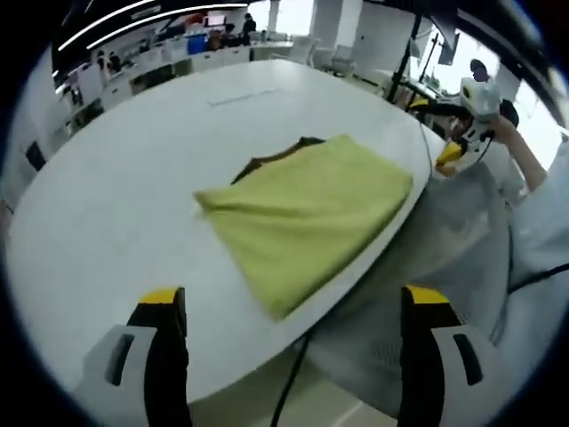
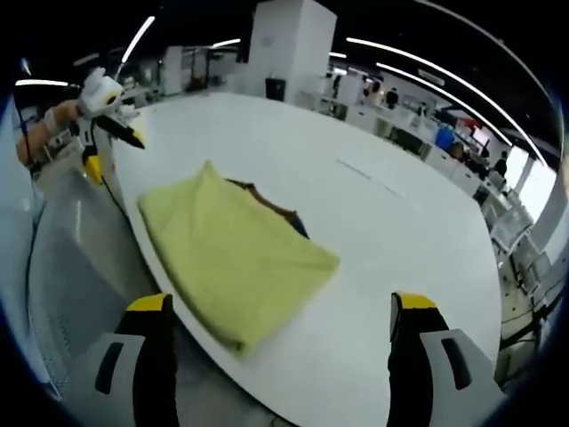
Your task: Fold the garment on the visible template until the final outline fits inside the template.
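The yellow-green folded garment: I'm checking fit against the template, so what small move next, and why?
Probably nudge the yellow-green folded garment inward: it reaches the white table's edge, and a dark template shows only at its far side. Both grippers are open, apart.

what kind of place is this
Probably an open-plan office or lab. A folded yellow garment lies near the edge of a large white table, with rows of desks behind under long ceiling strip lights, and people at the far end.
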